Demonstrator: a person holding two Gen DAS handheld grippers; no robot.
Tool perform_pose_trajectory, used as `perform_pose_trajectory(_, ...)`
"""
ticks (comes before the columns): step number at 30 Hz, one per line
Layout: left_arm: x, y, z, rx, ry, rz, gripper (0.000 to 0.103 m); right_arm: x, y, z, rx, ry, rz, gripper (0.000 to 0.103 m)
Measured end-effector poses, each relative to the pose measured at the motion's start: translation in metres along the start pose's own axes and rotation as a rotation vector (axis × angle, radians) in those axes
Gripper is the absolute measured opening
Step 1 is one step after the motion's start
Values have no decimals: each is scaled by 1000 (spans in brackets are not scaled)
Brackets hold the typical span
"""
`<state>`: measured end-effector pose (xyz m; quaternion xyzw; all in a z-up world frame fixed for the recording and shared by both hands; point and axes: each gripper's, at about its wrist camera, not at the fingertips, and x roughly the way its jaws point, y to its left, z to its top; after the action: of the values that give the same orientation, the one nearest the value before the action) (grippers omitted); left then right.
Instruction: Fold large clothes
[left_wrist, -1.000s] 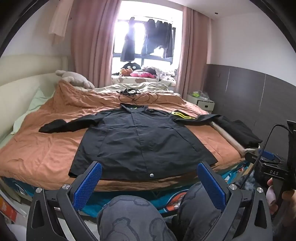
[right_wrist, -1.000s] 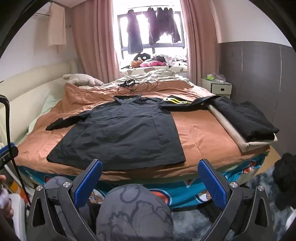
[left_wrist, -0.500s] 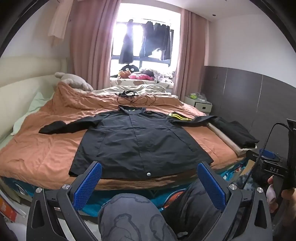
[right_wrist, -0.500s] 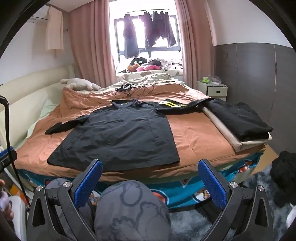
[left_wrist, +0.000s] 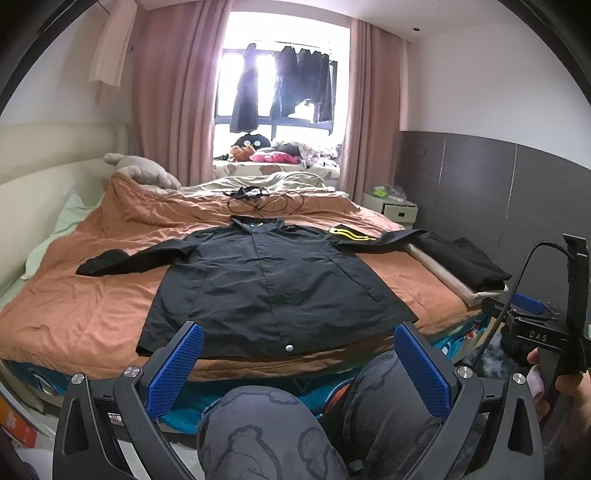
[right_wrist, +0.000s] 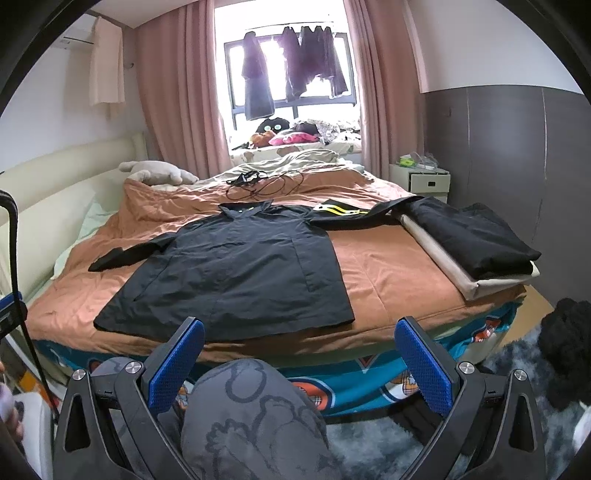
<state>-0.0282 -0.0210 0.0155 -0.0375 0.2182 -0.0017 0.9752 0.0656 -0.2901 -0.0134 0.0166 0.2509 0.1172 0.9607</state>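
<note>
A large black jacket (left_wrist: 269, 280) (right_wrist: 240, 269) lies flat, front up, on the orange bedspread (left_wrist: 85, 314), sleeves spread to both sides. Its right sleeve carries yellow stripes (left_wrist: 349, 233) (right_wrist: 341, 210). My left gripper (left_wrist: 295, 365) is open with blue pads, held off the bed's near edge above the person's knees, with nothing in it. My right gripper (right_wrist: 299, 360) is open too, also short of the bed and apart from the jacket. The right gripper's body (left_wrist: 535, 332) shows at the right edge of the left wrist view, held by a hand.
Folded black garments (right_wrist: 476, 236) rest on a beige cushion (right_wrist: 491, 286) at the bed's right edge. Black cables (left_wrist: 264, 199) lie beyond the collar. A plush toy (right_wrist: 159, 173) sits at the head of the bed. A nightstand (right_wrist: 421, 179) stands right; a dark bundle (right_wrist: 565, 343) lies on the floor rug.
Both grippers have drawn back and tilted upward slightly, so the bed and jacket sit lower in view. The jacket has not moved; both grippers stay open.
</note>
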Motion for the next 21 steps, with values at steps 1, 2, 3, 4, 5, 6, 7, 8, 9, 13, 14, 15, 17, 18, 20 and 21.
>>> perform_pose_trajectory(1, -1, 0, 0, -1, 0, 0, 103, 0, 0, 0, -2, -2, -4, 103)
perform_pose_trajectory(2, -1, 0, 0, -2, -1, -1, 103, -1, 1, 0, -4, -4, -6, 103)
perform_pose_trajectory(3, -2, 0, 0, -4, -2, -2, 103, -1, 1, 0, -5, -7, -9, 103)
perform_pose_trajectory(4, -1, 0, 1, -6, -3, -2, 103, -2, 1, 0, -4, -9, -9, 103)
perform_pose_trajectory(5, -2, 1, 1, -8, -6, -3, 103, -2, 1, 0, -4, -11, -9, 103)
perform_pose_trajectory(6, -2, 1, 1, -9, -7, -2, 103, -3, 1, 1, -3, -12, -9, 103)
perform_pose_trajectory(7, -2, 2, 1, -10, -7, -2, 103, -3, 2, 1, -4, -13, -11, 103)
perform_pose_trajectory(8, -2, 2, 2, -13, -7, -2, 103, -3, 2, 1, -4, -13, -12, 103)
perform_pose_trajectory(9, -2, 2, 1, -17, -7, -2, 103, -3, 1, 1, -4, -13, -11, 103)
perform_pose_trajectory(13, -3, 5, 0, -30, -7, 4, 103, -3, 0, 1, -16, -12, -12, 103)
perform_pose_trajectory(14, -3, 5, 0, -36, -5, 4, 103, -3, 0, 1, -19, -11, -12, 103)
perform_pose_trajectory(15, -3, 5, -1, -39, -2, 4, 103, -3, 0, 0, -21, -10, -11, 103)
perform_pose_trajectory(17, -5, 5, -2, -41, -1, 6, 103, -4, 2, -1, -20, -11, -11, 103)
perform_pose_trajectory(18, -6, 5, -2, -38, -2, 7, 103, -4, 2, -2, -19, -11, -9, 103)
perform_pose_trajectory(20, -7, 6, -1, -32, -6, 9, 103, -4, 2, -3, -18, -12, -11, 103)
perform_pose_trajectory(21, -8, 6, -1, -29, -8, 11, 103, -5, 2, -3, -17, -12, -13, 103)
